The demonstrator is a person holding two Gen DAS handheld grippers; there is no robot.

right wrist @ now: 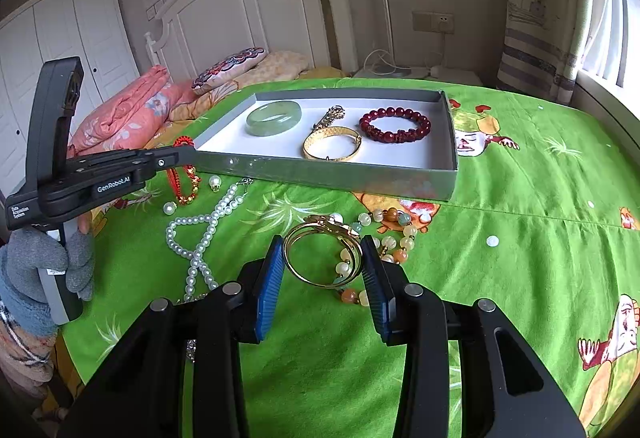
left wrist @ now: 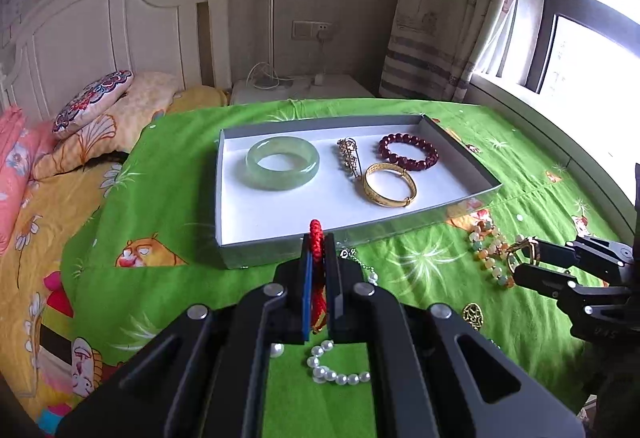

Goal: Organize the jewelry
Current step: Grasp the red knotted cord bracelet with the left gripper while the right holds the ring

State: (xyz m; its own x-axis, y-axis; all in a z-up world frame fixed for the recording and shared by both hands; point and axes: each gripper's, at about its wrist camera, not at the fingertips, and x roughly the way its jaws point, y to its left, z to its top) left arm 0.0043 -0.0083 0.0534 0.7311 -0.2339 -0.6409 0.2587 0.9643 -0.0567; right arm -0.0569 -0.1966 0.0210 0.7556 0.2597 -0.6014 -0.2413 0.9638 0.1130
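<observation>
A grey tray [left wrist: 464, 154] [right wrist: 448, 142] with a white floor holds a green jade bangle [left wrist: 282, 162] [right wrist: 273, 116], a gold brooch [left wrist: 349, 156], a gold bangle [left wrist: 389, 185] [right wrist: 332, 143] and a dark red bead bracelet [left wrist: 408, 151] [right wrist: 395, 124]. My left gripper [left wrist: 318, 242] [right wrist: 182, 152] is shut on a red braided cord bracelet [left wrist: 316, 234] [right wrist: 183, 174], held just before the tray's near edge. My right gripper [right wrist: 322, 252] [left wrist: 524, 258] is shut on a gold ring bangle [right wrist: 320, 258], lifted slightly above a pastel bead necklace [right wrist: 394, 234] [left wrist: 490, 250].
A white pearl necklace [right wrist: 200, 238] [left wrist: 332, 372] and loose pearls [right wrist: 170, 207] lie on the green bedspread [right wrist: 520, 238]. A gold pendant [left wrist: 474, 314] lies near my right gripper. Pillows [left wrist: 92, 102], headboard and window border the bed.
</observation>
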